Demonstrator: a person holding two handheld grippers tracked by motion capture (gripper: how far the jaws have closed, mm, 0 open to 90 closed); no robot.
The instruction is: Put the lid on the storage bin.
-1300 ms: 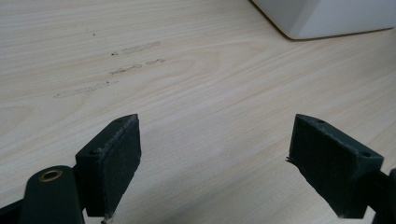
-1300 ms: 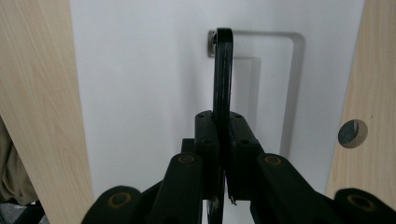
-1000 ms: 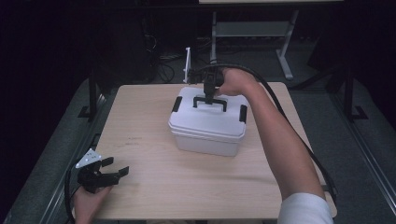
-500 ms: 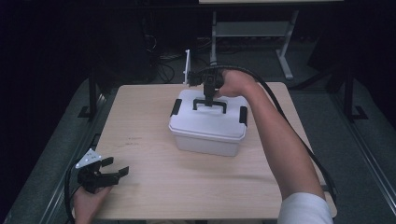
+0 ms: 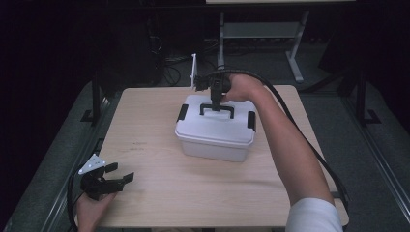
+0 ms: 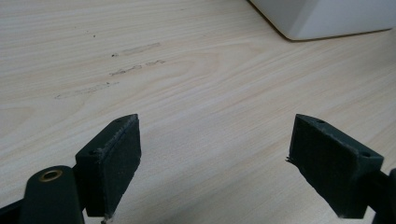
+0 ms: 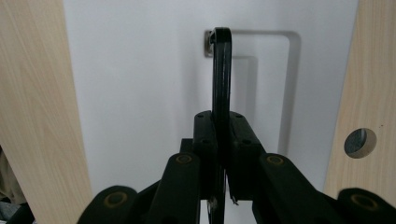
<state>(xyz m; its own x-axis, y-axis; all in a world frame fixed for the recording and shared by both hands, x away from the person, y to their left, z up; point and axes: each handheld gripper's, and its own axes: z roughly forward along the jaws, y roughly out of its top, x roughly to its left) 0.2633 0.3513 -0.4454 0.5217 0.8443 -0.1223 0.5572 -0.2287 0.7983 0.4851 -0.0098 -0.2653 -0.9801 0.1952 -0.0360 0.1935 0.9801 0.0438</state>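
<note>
The table point(image 5: 159, 145) bears one white box point(image 5: 215, 140) (two latches); right tool point(image 7: 219, 140) pinches its handle point(image 7: 221, 70), left tool point(image 6: 215, 158) spread.

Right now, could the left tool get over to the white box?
Probably yes: bare table lies between the left tool, whose jaws are open, and the white box. The right tool clamps only its handle.

Light fell from above onto the tabletop point(image 5: 159, 140), which was evenly bright, while the room behind it sat nearly black. The high view was soft and a little grainy. My white storage box point(image 5: 216, 130) threw a faint shadow toward me and showed no glare. In the left gripper view the wood grain was sharp, the near pads point(image 6: 116, 158) slightly blurred. In the right gripper view the black handle point(image 7: 221, 79) cast a pale double shadow on the lid.
</note>
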